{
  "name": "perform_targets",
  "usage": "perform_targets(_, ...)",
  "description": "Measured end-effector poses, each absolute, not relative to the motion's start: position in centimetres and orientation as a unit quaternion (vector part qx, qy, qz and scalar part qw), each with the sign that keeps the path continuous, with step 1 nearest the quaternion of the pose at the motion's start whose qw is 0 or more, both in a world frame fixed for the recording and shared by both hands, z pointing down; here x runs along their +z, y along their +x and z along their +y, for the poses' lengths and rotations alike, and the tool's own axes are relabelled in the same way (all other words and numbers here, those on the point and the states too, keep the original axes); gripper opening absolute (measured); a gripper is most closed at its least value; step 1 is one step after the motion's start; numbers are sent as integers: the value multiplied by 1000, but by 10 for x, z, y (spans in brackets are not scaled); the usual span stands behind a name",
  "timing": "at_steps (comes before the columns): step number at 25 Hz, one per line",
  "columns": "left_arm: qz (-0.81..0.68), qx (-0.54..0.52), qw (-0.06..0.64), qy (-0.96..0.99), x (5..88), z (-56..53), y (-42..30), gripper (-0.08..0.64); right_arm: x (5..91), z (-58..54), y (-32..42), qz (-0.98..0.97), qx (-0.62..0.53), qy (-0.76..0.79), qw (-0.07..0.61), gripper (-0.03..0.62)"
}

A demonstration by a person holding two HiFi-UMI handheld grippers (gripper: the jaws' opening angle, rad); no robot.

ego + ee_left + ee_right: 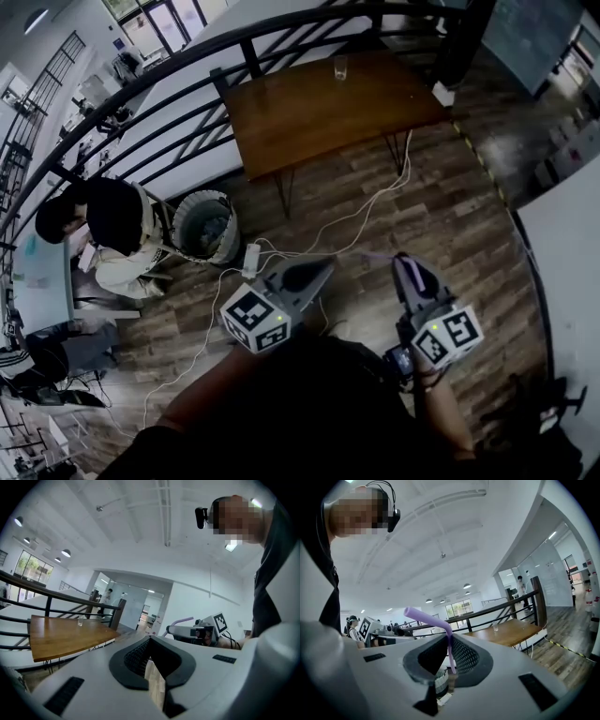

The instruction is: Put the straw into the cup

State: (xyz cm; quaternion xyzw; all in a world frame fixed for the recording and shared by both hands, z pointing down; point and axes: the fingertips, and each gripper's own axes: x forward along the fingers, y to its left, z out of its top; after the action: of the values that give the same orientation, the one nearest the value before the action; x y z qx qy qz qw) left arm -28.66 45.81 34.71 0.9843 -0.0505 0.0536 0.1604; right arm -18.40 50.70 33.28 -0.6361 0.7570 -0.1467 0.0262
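Purple straw [426,617], bent over at top, stands upright, clamped in right tongs [448,641]. Clear cup [340,67] stands upright near far edge of counter [309,117].

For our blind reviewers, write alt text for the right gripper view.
The right gripper is shut on a bent purple straw, which juts up and left. Beyond it, a clear cup stands on a wooden table beside a black railing.
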Motion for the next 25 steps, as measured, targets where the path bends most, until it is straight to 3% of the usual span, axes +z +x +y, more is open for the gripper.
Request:
perform_targets(12,-46,61,173,982,366,391,-237,11,354,448,-141,749,-165,-641,31,37)
perform_targets(25,16,59,188,980,368,239,-207,11,353,294,-123,725,-174,-667,12,37)
